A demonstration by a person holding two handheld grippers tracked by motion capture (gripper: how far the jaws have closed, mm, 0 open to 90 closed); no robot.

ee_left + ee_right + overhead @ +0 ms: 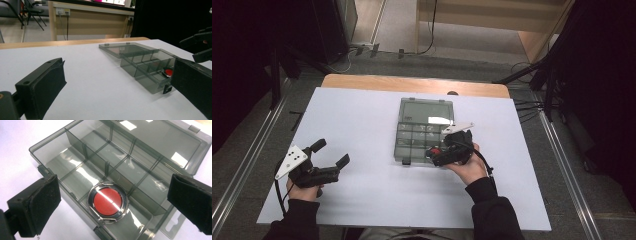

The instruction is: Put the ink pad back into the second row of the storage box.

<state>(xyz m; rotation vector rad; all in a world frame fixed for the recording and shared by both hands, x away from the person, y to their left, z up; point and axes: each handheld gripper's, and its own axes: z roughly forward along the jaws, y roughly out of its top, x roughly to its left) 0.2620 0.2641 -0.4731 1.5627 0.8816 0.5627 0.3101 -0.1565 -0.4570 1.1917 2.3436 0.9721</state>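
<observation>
The round red badge, a red disc in a shiny metal rim, lies in a near compartment of the smoky clear organizer box, leaning slightly against the divider behind it rather than sitting flat. The box stands open around the middle of the white bench, a little toward the far edge, with its lid folded back flat toward that edge.

The right tool hovers directly over the badge with its jaws spread wide and nothing between the pads, so the badge is released. The likely trouble from here is in the withdrawal: a pad dragged sideways could catch the thin divider walls or the near wall and shove or tip the light box. Since the badge rests tilted, a nudge to the box could make it slide, rattle flat, or hop over the low wall.

The front latch tabs and the hang tab jut out on the near side, right where the right tool would back away, and could snag it.

The left tool rests near the bench's near-left corner, jaws likewise spread and empty, well apart from the box, so nothing steadies the box if it is bumped. The remaining compartments look empty.
</observation>
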